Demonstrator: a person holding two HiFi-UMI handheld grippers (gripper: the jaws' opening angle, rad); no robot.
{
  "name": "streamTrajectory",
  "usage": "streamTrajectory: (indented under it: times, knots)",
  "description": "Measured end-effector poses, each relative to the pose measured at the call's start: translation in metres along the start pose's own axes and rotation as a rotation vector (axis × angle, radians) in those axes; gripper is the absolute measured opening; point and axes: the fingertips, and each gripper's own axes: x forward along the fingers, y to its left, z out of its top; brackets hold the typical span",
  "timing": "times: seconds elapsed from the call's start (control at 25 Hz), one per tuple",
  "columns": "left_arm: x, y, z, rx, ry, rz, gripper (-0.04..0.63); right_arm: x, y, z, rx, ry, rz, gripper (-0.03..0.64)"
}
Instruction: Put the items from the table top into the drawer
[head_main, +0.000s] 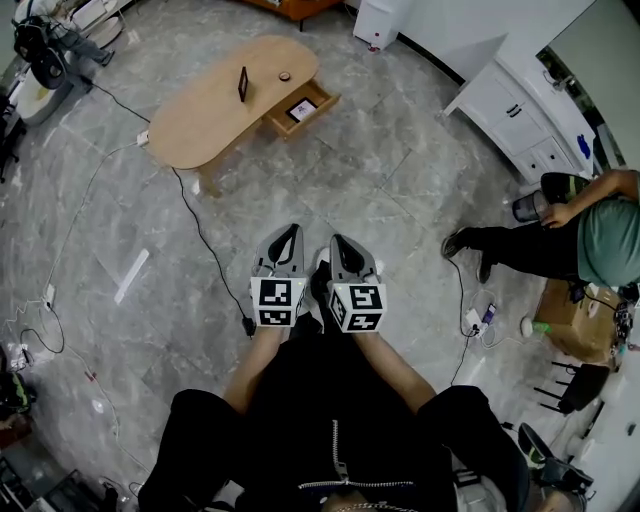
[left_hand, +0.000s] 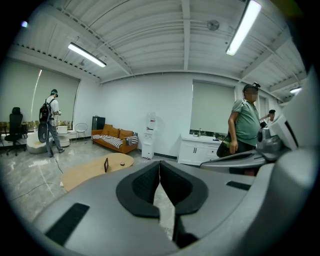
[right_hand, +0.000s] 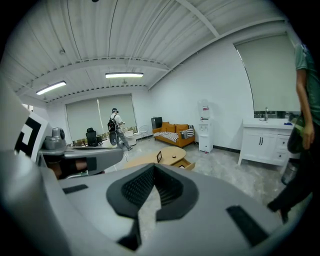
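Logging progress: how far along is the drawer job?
Done: the drawer is open with one flat item inside. In hand: nothing; left tongs and right tongs are shut, empty, away from the table. Left: the upright dark frame and small round item on top.

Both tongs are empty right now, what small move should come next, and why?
Probably step toward the wooden table: it stands well across the floor, with a dark upright item and a small round item on top and its drawer open. The left tongs and right tongs are shut and empty.
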Motion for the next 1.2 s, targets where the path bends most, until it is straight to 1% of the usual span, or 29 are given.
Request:
streamTrajectory:
  times: [0.28,0.4,0.56,0.88,1.2]
  knots:
    - [0.026,0.025,0.006,0.019,0.031,0.028,0.014,0.041,-0.005,0.009,0.023,0.016,0.03,0.008]
    - [0.044,0.038,0.009,0.019,0.039,0.038,0.014,0.064,-0.008,0.016,0.027,0.02,0.045,0.009]
    - [0.078,0.051,0.02,0.04,0.051,0.045,0.014,0.099,-0.018,0.033,0.032,0.022,0.069,0.009]
    - [0.159,0.073,0.051,0.03,0.056,0.086,0.014,0.169,-0.069,0.072,0.044,0.03,0.094,0.009]
    - [0.228,0.088,0.061,0.039,0.085,0.1,0.014,0.226,-0.109,0.095,0.048,0.045,0.118,0.009]
